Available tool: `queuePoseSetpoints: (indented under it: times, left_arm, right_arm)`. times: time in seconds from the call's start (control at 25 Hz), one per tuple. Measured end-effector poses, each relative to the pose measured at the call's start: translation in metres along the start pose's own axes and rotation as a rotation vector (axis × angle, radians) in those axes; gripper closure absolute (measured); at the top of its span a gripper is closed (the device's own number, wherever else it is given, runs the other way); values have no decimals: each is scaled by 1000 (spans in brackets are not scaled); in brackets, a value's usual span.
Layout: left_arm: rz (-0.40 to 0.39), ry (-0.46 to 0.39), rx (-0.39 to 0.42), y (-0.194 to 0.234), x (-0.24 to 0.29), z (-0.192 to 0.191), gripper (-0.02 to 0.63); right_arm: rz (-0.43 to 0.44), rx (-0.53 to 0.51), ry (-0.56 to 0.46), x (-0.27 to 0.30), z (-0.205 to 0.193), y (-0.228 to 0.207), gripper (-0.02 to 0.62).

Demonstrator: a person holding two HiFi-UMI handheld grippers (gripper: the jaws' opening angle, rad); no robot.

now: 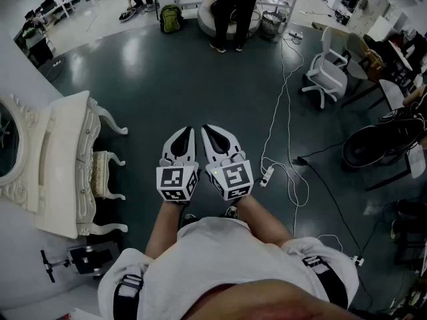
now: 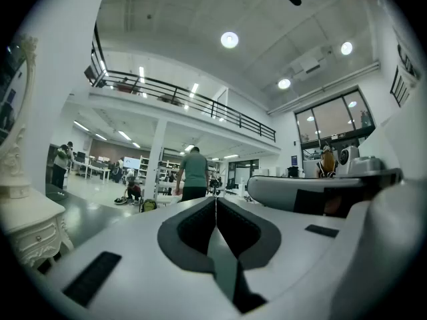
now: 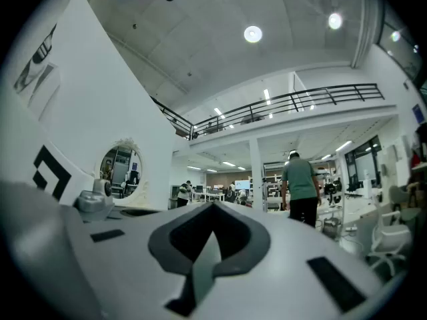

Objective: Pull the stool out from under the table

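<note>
A cream stool (image 1: 107, 174) with carved legs sits tucked under the white dressing table (image 1: 67, 162) at the left of the head view. Part of that table's edge (image 2: 30, 222) also shows low left in the left gripper view. My left gripper (image 1: 187, 131) and right gripper (image 1: 207, 130) are held side by side over the dark floor, to the right of the stool and apart from it. Both are shut with nothing between their jaws. In the gripper views the left gripper (image 2: 215, 201) and right gripper (image 3: 213, 209) point level across the room.
An oval mirror (image 1: 8, 139) stands on the table against the wall. A power strip (image 1: 267, 176) and white cables lie on the floor right of my grippers. A white office chair (image 1: 330, 69) and a person (image 1: 233, 9) stand farther off. A black stand (image 1: 77, 260) sits near the table.
</note>
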State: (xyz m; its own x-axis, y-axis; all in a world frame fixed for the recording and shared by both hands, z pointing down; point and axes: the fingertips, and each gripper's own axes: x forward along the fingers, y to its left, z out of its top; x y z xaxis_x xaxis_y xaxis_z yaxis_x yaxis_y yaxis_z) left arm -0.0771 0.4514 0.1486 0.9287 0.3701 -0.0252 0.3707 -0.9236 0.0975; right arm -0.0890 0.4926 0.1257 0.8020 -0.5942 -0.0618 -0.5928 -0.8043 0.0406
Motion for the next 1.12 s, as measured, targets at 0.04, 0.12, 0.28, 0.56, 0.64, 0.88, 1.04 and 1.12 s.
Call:
queuePoseSetpoints:
  times: [0.04, 0.12, 0.28, 0.56, 0.64, 0.88, 1.04, 1.12]
  left_arm:
    - [0, -2, 0, 0, -2, 0, 595]
    - [0, -7, 0, 1, -6, -1, 597]
    - [15, -10, -2, 16, -16, -3, 595]
    - [66, -1, 4, 60, -46, -6, 595]
    - [93, 4, -2, 80, -57, -10, 595]
    - [143, 20, -28, 127, -85, -22, 595]
    - [173, 23, -46, 150, -90, -31, 595]
    - [192, 16, -54, 160, -90, -33, 595]
  right_arm:
    - [-1, -1, 2, -1, -1, 1, 581]
    - [-1, -2, 4, -2, -3, 4, 582]
    - [11, 0, 2, 4, -7, 19, 582]
    - [63, 24, -11, 35, -15, 65, 581]
    - [75, 10, 1, 47, -21, 85, 581]
    - [121, 19, 8, 74, -34, 135, 581]
    - [139, 11, 22, 88, -44, 146, 581]
    - [150, 21, 21, 96, -46, 145, 581]
